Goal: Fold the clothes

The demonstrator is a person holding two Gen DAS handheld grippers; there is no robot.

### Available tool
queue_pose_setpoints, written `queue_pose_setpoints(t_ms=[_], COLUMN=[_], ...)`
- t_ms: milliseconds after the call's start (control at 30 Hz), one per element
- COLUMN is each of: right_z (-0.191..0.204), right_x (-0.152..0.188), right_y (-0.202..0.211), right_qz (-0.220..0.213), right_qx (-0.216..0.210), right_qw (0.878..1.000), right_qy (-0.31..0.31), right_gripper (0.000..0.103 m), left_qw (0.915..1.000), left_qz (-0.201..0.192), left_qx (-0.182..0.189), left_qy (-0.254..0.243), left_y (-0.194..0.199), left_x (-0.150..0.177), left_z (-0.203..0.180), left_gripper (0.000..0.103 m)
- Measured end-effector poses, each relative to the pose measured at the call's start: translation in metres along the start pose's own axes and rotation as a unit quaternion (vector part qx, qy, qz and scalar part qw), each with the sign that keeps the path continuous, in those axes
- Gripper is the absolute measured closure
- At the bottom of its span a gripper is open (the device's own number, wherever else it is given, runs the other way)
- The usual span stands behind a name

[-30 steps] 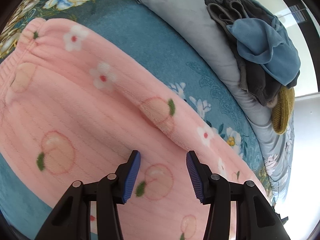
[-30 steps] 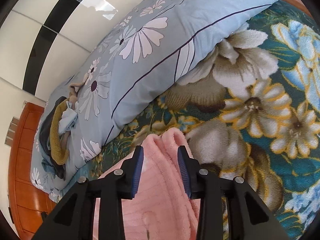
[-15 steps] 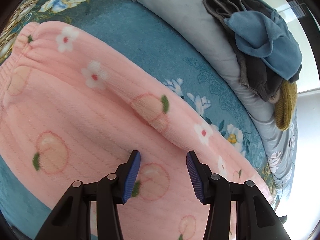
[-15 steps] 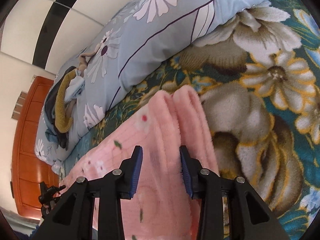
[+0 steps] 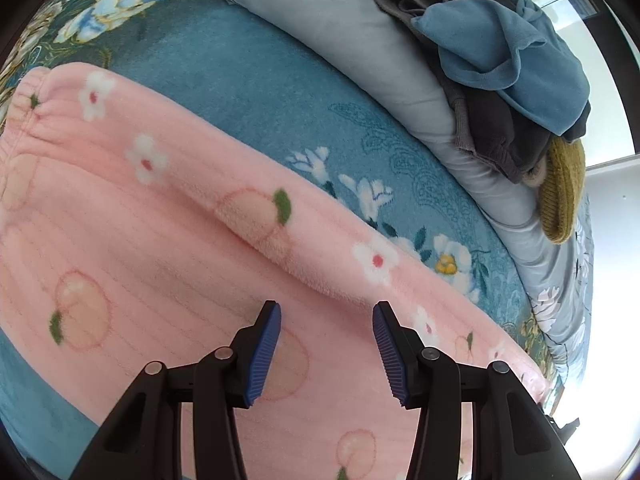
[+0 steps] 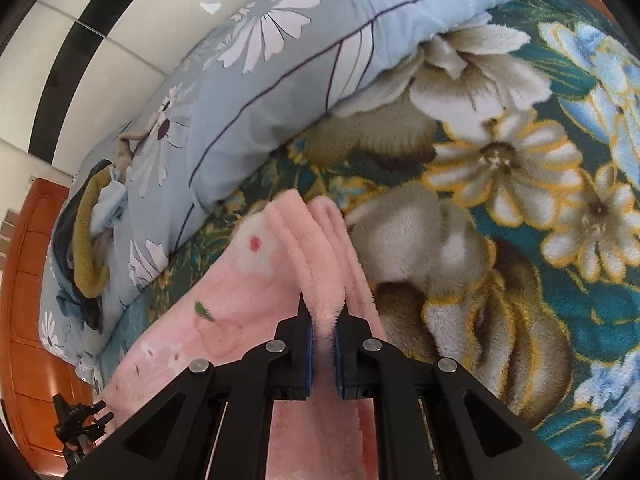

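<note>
A pink fleece garment [image 5: 168,248] with peach and flower prints lies spread on the blue floral bedspread [image 5: 248,80]. My left gripper [image 5: 326,316] is open and hovers over the middle of the garment, holding nothing. In the right wrist view the garment's [image 6: 256,292] elastic end stands up in folds. My right gripper [image 6: 323,312] is shut on one fold of that edge, with pink fleece pinched between the blue pads.
A grey-blue floral quilt [image 6: 280,80] runs along the far side of the bed. A heap of other clothes [image 5: 500,64], blue, dark grey and mustard, sits on it. A wooden headboard or cabinet [image 6: 28,320] stands at the left.
My right gripper has closed on the fold of the pink garment's edge; it was open around it before. My left gripper stays open and has shifted slightly over the garment.
</note>
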State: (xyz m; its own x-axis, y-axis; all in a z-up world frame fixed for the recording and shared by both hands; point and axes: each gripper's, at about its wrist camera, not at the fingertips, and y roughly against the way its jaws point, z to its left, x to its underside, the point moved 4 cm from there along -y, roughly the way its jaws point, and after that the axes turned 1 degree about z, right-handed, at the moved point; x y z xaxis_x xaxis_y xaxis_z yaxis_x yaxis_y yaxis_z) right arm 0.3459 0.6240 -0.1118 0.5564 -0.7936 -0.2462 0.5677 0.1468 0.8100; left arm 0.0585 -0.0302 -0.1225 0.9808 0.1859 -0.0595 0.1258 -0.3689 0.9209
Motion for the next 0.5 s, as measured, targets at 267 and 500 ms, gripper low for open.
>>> queue_pose_setpoints(t_ms=[267,500], right_z=[0.002,-0.039], right_x=[0.005,0.064], right_y=[0.032,0.078], right_qz=[-0.024,-0.062], right_qx=[-0.008,-0.039], right_qw=[1.0,0.992], right_qy=[-0.008,-0.104], right_gripper=[0.076,0.049], left_qw=[1.0,0.9969], left_qz=[0.006,0.023], left_qx=[0.003,0.014], left_qy=[-0.001,-0.074], left_y=[-0.005,-0.009], left_x=[0.005,0.033], left_z=[-0.001,-0.048], left_gripper=[0.051,0.051])
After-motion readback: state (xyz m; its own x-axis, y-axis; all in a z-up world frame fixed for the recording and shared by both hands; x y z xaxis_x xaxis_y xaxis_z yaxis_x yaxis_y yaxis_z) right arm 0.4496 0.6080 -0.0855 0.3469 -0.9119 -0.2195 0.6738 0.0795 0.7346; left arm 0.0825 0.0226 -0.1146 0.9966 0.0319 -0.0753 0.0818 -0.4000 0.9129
